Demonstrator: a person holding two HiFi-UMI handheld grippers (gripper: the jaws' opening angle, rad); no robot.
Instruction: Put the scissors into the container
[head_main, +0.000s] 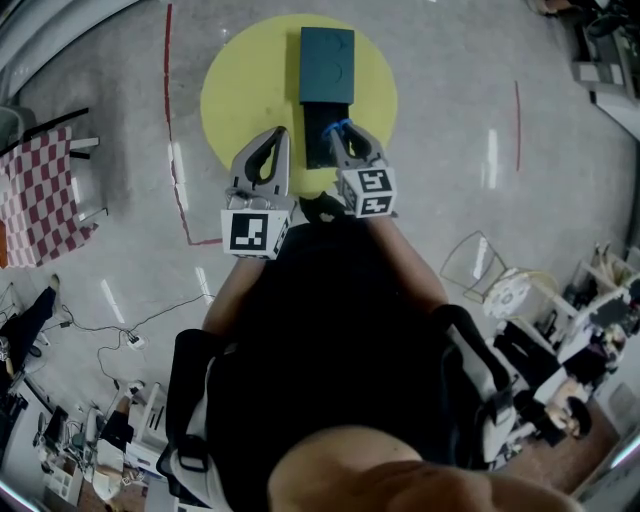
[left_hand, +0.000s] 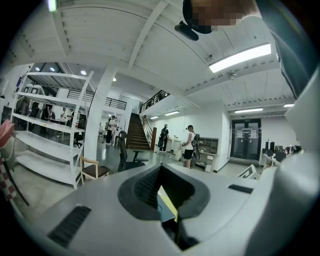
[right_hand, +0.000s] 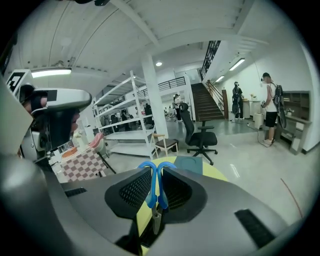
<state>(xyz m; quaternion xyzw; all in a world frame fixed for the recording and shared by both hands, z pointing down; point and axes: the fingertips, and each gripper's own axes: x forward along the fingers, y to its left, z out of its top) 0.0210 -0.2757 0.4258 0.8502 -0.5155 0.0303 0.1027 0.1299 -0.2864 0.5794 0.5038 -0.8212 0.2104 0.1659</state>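
A dark teal container (head_main: 327, 62) lies on the round yellow table (head_main: 235, 90), its dark open part (head_main: 316, 148) nearest me. My right gripper (head_main: 340, 135) hangs over that open part, shut on blue-handled scissors (head_main: 337, 126). In the right gripper view the scissors (right_hand: 154, 190) stand between the jaws with handle loops up and the metal blades pointing down; the right gripper (right_hand: 155, 172) looks past them to the teal container (right_hand: 190, 164). My left gripper (head_main: 278, 135) is over the table just left of the container, jaws together and holding nothing. The left gripper (left_hand: 161, 172) shows a strip of yellow table (left_hand: 167, 205) through its hollow.
A red-and-white checkered chair (head_main: 40, 195) stands at the left. Red tape lines (head_main: 170, 110) mark the floor. A wire frame and white spool (head_main: 505, 290) sit at the right. Shelving (right_hand: 125, 115), an office chair (right_hand: 200, 135) and people stand far off.
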